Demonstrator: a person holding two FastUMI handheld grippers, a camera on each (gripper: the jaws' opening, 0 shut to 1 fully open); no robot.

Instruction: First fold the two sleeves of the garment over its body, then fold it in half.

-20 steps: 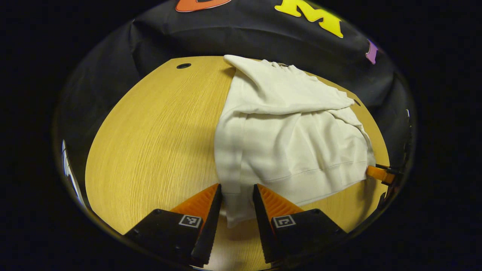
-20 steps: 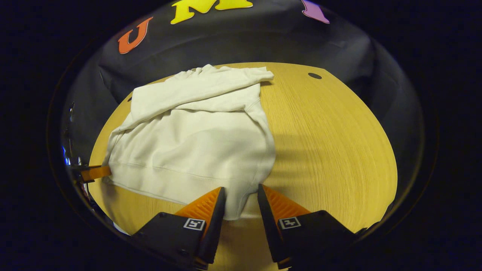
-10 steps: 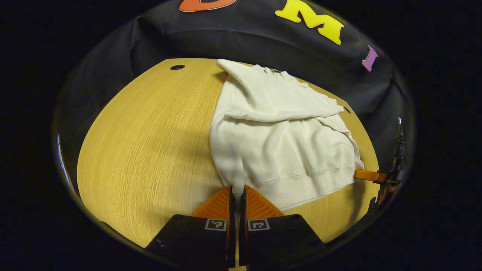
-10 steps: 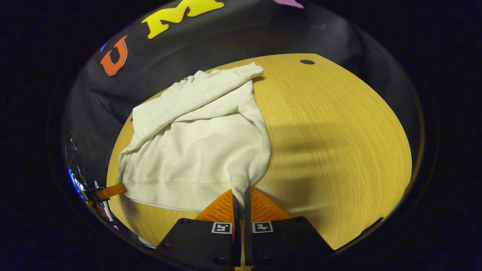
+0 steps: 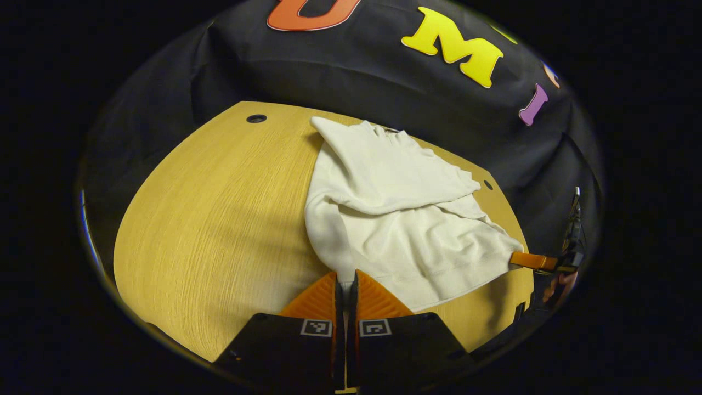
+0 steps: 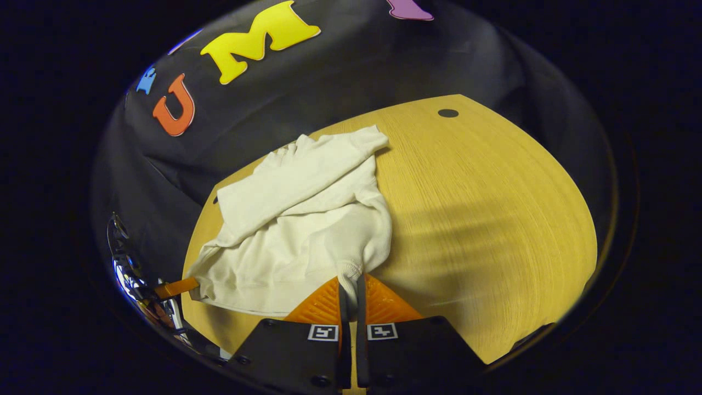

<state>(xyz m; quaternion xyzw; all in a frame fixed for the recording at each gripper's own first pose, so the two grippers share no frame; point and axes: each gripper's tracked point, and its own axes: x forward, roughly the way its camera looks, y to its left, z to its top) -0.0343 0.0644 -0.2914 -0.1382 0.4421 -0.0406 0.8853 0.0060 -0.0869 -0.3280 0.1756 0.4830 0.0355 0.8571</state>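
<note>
— Both claws first: what were they doing?

— Left claw [image 5: 345, 282] had its two fingers pressed together on one bottom corner of the white sweatshirt [image 5: 395, 214], the cloth pinched between them at the lower edge of the left gripper view. Right claw [image 6: 351, 285] was clamped the same way on the opposite hem corner, a bunched bit of ribbing rising between its fingers.

— And the sweatshirt itself?

— It lay on the wooden table [image 5: 219, 208], hem nearest the claws, with the hem corners pulled up so the lower cloth looked slack and creased. In the left gripper view the other claw showed at the far right, at the hem's other corner, with part of a hand behind it.

— Farther back?

— Both sleeves were folded across the body, one lying over the chest as a broad band. The collar end sat near the table's far edge, beside the black booth wall [image 6: 329, 82]. A small round hole [image 6: 448, 113] marked the tabletop, well apart from the garment.
</note>
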